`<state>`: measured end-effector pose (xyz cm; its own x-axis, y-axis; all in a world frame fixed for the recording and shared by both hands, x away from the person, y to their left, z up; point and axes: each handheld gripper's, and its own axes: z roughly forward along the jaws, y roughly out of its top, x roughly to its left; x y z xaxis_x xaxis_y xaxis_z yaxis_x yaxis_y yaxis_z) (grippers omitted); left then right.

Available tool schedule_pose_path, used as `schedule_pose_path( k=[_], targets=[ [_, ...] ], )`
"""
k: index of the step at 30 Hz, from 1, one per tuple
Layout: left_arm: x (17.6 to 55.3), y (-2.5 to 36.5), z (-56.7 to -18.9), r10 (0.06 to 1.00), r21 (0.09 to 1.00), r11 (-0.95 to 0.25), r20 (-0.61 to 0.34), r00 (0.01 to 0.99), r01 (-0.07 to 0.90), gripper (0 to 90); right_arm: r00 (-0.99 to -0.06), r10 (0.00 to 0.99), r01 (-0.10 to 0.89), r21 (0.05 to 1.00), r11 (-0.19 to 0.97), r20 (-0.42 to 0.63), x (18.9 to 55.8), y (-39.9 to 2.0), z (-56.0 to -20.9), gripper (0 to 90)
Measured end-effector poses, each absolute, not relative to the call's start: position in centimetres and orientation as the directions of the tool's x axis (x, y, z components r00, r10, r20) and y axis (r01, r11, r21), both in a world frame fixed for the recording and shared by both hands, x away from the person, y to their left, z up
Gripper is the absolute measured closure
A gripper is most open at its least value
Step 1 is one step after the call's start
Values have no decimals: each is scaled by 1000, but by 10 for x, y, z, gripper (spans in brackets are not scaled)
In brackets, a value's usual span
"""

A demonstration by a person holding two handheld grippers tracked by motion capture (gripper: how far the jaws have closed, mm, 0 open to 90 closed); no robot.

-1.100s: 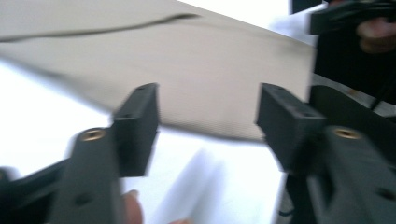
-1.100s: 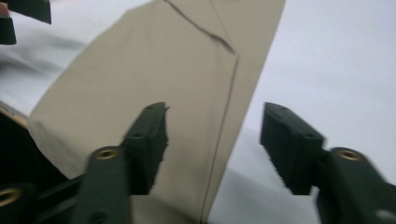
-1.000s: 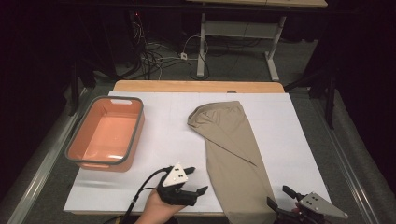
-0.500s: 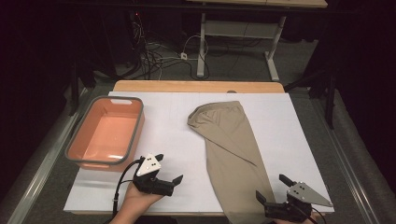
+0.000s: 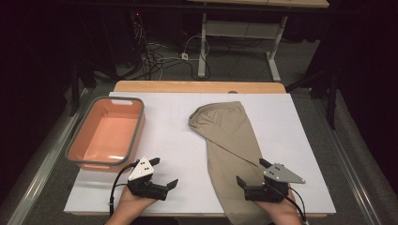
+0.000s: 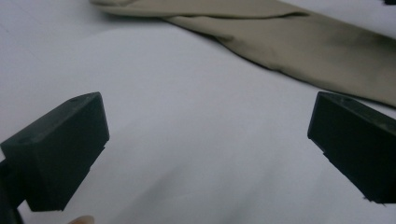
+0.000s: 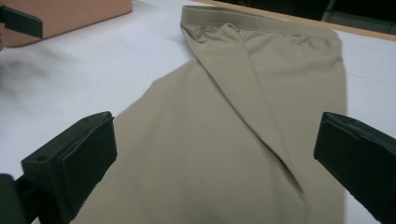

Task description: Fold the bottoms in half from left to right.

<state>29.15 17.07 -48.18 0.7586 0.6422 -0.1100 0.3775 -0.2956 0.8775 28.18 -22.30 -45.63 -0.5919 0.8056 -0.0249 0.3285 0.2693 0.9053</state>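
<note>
My right gripper [image 7: 212, 163] has its fingers [image 7: 74, 163] spread wide over the folded khaki trousers [image 7: 243, 121], waistband at the frame's top; an orange tub [image 7: 70, 14] sits upper left on the white desk [image 7: 93, 65].

Plain khaki trousers [image 5: 228, 140], salmon tub [image 5: 105, 133] with grey rim.

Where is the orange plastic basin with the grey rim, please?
In the high view, the orange plastic basin sits at the table's left, left of the folded beige trousers.
</note>
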Motion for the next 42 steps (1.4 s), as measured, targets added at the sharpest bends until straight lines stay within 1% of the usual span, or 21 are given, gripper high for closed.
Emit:
schedule_pose_path(
  k=[2,6,13,16,18,22,25,27,31,32,35,42],
  targets=[
    [291,171,-483,635,881,-288,-118,764,376,0,-604,797,329,902,279,-26,292,-212,-458,0],
    [287,169,-484,621,887,-307,-88,779,345,0,-612,790,338,893,297,-32,314,-192,-461,2],
    [288,171,-484,610,891,-298,-99,786,342,0,-630,776,370,870,325,-22,352,-157,-466,84],
    [288,171,-484,606,892,-296,-103,789,343,0,-632,774,383,859,340,-24,367,-143,-468,158],
    [288,172,-484,598,893,-299,-98,795,335,0,-635,772,390,853,348,-25,378,-134,-468,183],
    [286,172,-484,601,899,-290,-96,793,329,0,-636,771,404,841,360,-24,397,-119,-467,269],
    [286,172,-484,598,898,-293,-95,796,327,0,-622,783,433,824,364,-19,412,-109,-468,358],
    [286,172,-484,594,898,-294,-98,799,328,0,-632,775,447,811,378,-13,421,-101,-470,435],
    [285,172,-484,589,900,-293,-94,802,321,0,-632,774,460,783,418,-42,436,-87,-471,527],
    [285,172,-484,587,901,-296,-91,804,318,0,-632,773,453,780,431,-60,439,-83,-471,546],
    [284,173,-484,585,903,-293,-92,806,316,0,-640,766,460,768,445,-61,448,-75,-470,586],
    [284,173,-484,578,904,-294,-90,811,310,0,-652,755,476,735,483,-74,456,-69,-479,634]
  ],
)
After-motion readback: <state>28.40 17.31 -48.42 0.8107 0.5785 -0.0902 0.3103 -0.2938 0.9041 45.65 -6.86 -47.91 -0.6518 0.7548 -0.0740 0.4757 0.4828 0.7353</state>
